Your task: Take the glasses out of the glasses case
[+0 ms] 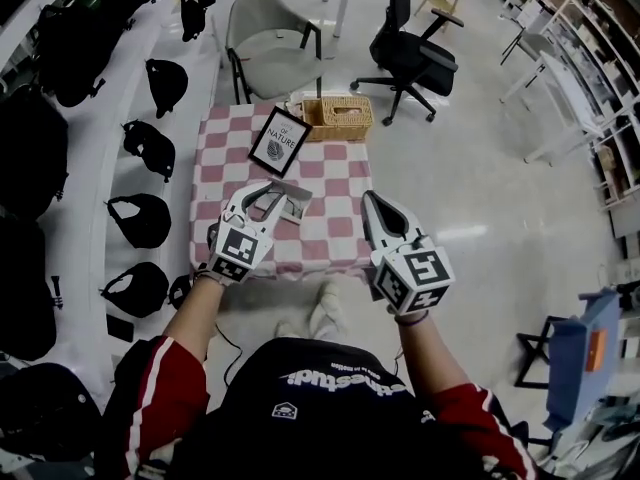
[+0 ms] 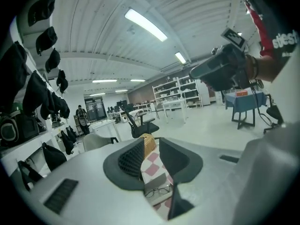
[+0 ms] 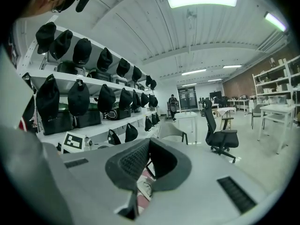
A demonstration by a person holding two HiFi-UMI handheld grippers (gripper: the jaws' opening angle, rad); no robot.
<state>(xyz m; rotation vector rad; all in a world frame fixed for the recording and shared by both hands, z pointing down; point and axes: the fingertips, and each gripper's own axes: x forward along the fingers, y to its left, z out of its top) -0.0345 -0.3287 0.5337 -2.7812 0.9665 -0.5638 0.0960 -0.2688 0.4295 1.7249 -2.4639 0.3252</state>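
glasses (image 2: 158, 190) lying in open glasses case (image 1: 291, 205) on counter (image 1: 330, 168), just below left gripper (image 1: 268, 200), fingers slightly apart, empty; frame crosswise to gap. right gripper (image 1: 372, 204) further off, fingers together, so left looks like the one to grab

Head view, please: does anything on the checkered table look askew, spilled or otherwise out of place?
Only the framed picture stands out: it sits turned diagonally to the edges of the checkered table, while the wicker basket beside it sits roughly square. Nothing looks spilled or damaged. The glasses case lies open.
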